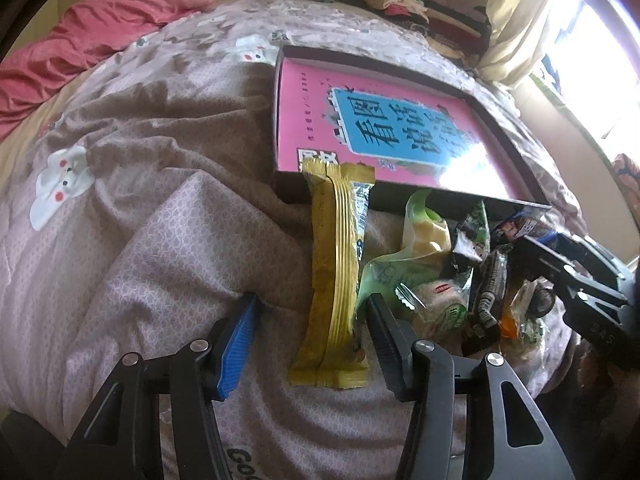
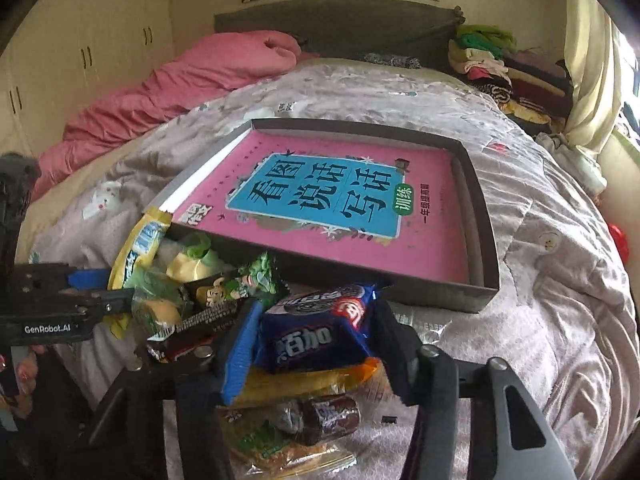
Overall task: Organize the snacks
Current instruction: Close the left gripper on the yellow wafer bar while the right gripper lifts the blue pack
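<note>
A shallow grey box (image 2: 486,240) with a pink book (image 2: 328,204) inside lies on the bed; it also shows in the left wrist view (image 1: 400,68). A pile of snack packets (image 1: 452,280) lies at its near edge. My left gripper (image 1: 312,300) is open, its fingers either side of a long yellow packet (image 1: 336,280) lying on the quilt. My right gripper (image 2: 320,320) is shut on a blue cookie packet (image 2: 320,328), held above other snacks (image 2: 292,420). The right gripper shows in the left wrist view (image 1: 576,276).
The bed has a rumpled pinkish quilt (image 1: 140,200) and a pink duvet (image 2: 180,80) at the far left. Folded clothes (image 2: 508,68) are stacked at the head, with a curtain (image 2: 588,60) and window at the right.
</note>
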The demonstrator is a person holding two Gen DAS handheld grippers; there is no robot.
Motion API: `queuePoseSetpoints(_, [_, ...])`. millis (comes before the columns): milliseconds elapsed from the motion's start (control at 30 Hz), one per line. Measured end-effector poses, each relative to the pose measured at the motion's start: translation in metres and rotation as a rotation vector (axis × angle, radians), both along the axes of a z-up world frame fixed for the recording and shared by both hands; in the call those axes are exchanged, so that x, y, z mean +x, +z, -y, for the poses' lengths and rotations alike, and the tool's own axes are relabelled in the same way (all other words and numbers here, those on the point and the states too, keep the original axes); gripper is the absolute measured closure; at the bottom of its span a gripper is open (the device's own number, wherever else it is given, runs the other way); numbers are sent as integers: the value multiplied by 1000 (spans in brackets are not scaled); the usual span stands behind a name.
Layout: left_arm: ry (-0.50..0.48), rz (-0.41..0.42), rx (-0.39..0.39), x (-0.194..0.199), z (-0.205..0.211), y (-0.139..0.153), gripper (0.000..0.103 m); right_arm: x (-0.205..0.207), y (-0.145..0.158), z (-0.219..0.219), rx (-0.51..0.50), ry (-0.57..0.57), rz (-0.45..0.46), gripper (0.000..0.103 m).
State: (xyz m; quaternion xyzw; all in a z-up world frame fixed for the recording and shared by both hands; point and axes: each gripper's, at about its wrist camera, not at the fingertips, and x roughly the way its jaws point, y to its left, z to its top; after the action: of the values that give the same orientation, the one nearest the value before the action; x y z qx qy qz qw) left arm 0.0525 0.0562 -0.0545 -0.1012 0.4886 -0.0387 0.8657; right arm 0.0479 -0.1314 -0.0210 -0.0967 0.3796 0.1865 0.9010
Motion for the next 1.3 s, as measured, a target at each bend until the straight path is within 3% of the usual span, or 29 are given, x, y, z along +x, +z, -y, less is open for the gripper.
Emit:
queuePoseSetpoints(233, [38, 43, -75, 7, -16, 12, 46, 0, -1, 2, 12, 1, 0, 49])
queuePoseSetpoints(433, [44, 14, -127, 26, -19, 8, 47, 1, -2, 2, 10, 4, -1, 49])
queuePoseSetpoints(533, [43, -2, -129, 34, -17, 3, 55, 1, -2, 0, 8, 8, -4, 50])
queuePoseSetpoints(667, [28, -18, -119, 37, -10, 0, 78, 4, -4, -1, 10, 9, -13, 50])
queuePoseSetpoints(900, [31, 1, -139, 29, -15, 3, 78, 1, 0, 3, 34, 4, 1, 51])
queuePoseSetpoints(1300, [13, 87, -126, 11, -13, 35, 78, -7, 14, 21, 113, -22, 34, 52])
